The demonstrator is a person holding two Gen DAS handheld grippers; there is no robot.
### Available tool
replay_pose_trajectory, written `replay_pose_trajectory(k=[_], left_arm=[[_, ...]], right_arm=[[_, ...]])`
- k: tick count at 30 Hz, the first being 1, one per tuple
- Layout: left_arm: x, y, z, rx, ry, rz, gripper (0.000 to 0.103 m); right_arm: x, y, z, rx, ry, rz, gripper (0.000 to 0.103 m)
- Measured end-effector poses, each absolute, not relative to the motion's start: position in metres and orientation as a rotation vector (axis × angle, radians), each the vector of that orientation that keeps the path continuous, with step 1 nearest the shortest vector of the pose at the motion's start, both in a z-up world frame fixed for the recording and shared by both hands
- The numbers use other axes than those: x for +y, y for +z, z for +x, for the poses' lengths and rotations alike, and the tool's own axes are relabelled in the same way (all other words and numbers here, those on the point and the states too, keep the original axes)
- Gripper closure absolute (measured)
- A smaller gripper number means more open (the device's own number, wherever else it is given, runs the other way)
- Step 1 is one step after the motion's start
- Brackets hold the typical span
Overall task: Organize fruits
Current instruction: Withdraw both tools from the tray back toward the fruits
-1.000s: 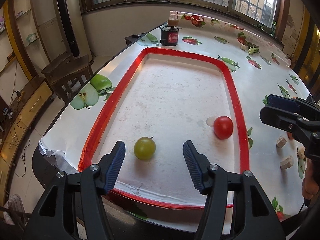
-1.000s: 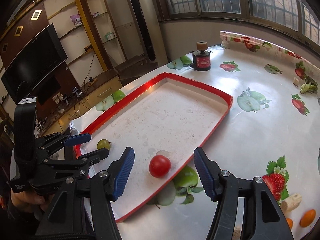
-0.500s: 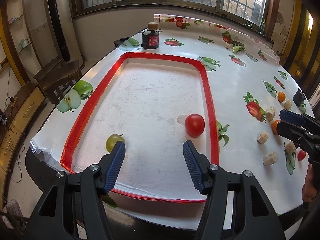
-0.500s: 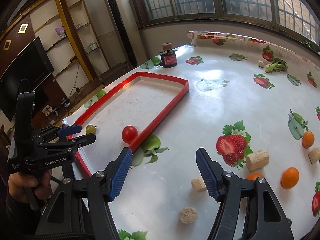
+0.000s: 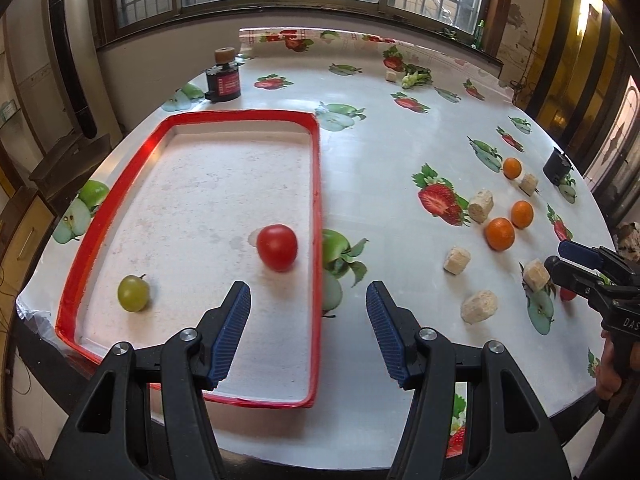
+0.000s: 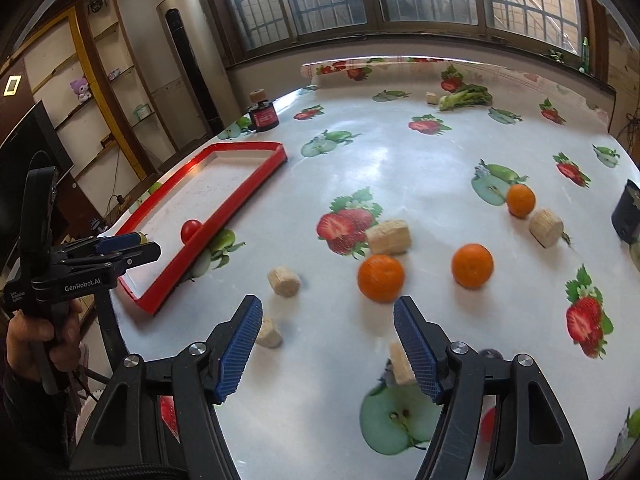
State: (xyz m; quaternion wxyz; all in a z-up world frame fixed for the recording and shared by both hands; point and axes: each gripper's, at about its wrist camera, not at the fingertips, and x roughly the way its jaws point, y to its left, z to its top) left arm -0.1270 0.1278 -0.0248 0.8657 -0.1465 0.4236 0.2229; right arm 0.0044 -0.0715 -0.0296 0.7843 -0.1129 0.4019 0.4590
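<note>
Writing, left gripper body (image 6: pixel 76 276): I read "GenRobot.AI" in white on the black plastic.
Writing, right gripper body (image 5: pixel 624 320): I see "DAS", the rest is cut off.
Dark jar with red label (image 5: pixel 223 80): label text too small for me to read; round cork-like top.
Left gripper (image 5: pixel 308 312): jaws spread, nothing between the ribbed blue pads, above the tray's near right rim.
Right gripper (image 6: pixel 328 340): jaws opening, empty, over bare tabletop (image 6: pixel 400 168).
Red-rimmed rectangular tray with white speckled floor (image 5: pixel 317 184): holds a glossy round red tomato (image 5: pixel 277 246) and a smooth green grape (image 5: pixel 133 293).
Three round orange tangerines (image 6: pixel 381 277): on the glossy fruit-printed cloth, outside the tray.
Beige rough cylinder pieces (image 6: pixel 283 280): scattered among them.
</note>
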Motion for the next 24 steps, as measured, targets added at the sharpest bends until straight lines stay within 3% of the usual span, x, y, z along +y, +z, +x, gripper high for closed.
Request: replay_pose_trajectory(k=[24], left_arm=[[0.057,-0.01,-0.09,0.87,0.279,-0.244,0.044]], right_arm=[[-0.158,-0.017,0.017,0.804,0.79,-0.181,0.032]])
